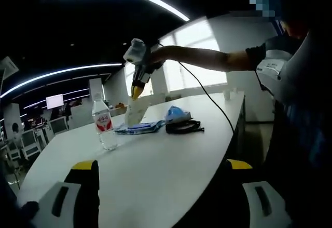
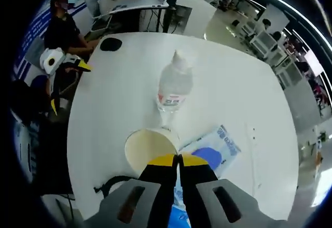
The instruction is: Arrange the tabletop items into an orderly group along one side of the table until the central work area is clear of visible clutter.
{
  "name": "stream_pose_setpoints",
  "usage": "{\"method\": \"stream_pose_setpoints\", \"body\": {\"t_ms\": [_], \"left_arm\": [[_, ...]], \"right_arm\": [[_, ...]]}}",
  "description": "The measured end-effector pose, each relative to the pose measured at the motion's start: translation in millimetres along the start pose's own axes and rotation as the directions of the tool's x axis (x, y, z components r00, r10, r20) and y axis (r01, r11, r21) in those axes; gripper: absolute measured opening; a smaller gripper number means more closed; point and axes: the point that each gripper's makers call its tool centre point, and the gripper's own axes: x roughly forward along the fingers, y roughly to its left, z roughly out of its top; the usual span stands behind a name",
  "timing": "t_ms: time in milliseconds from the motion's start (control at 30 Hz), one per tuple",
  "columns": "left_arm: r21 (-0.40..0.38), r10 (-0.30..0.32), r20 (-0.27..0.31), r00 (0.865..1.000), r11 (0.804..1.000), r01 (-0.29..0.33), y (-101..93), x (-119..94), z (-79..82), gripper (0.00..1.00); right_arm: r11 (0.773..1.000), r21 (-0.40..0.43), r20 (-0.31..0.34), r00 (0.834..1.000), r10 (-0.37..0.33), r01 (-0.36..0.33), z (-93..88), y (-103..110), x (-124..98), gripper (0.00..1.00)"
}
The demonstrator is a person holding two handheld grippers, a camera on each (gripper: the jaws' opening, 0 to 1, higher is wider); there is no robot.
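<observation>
1. In the left gripper view the left gripper (image 1: 163, 168) rises from the bottom edge with its yellow-tipped jaws spread wide and nothing between them; its lower parts are cut off by the frame.
2. In the right gripper view the right gripper (image 2: 179, 160) has its jaws pressed together on the rim of a paper cup (image 2: 149, 149), whose open mouth faces the camera. The cup's outer wall is mostly hidden, so no print on it can be made out.
3. Just beyond the cup stands a clear water bottle (image 2: 174, 85), upright on the white table (image 2: 119, 93). Its label is red and white, but the writing is too small to read.
4. Beside the cup lies a flat blue and white packet (image 2: 220, 147); there is print on it, not legible. Part of it is hidden behind the right gripper.
5. A black cord (image 2: 111, 184) curls at the table edge near the gripper's base, its ends out of sight.
6. Farther off, a dark round object (image 2: 110, 44) lies near the far table edge; what it is cannot be told.
7. From the left gripper view the same group sits together toward the far side: bottle (image 1: 105, 123), cup (image 1: 135, 112) held by the other gripper, packet (image 1: 140, 128), and a blue item (image 1: 178, 115) on a black strap (image 1: 184, 128).
8. A person's arm (image 1: 207, 59) reaches in from the right, partly cut off.
</observation>
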Motion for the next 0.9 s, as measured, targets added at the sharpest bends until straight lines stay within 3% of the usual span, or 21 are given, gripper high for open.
{"method": "stream_pose_setpoints", "body": {"t_ms": [200,500,800,900], "left_arm": [[-0.004,0.001,-0.007,1.000,1.000,-0.001,-2.0,-2.0,-3.4,1.00],[0.008,-0.007,-0.013,1.000,1.000,0.007,-6.3,-3.6,-3.8,1.00],[0.005,-0.027,-0.022,0.999,1.000,0.027,-15.2,1.2,-9.7,1.00],[0.001,-0.029,-0.023,0.999,1.000,0.029,-16.4,2.1,-11.0,1.00]], "right_arm": [[0.999,0.029,-0.065,0.998,0.020,-0.018,-4.8,-3.5,11.2,0.00],[0.992,0.102,-0.100,0.991,0.087,-0.077,-1.9,-7.0,23.0,0.00],[0.987,0.138,-0.170,0.980,0.108,-0.085,-6.0,-8.8,31.9,0.00],[0.985,0.149,-0.165,0.980,0.113,-0.088,-4.0,-10.7,34.1,0.00]]}}
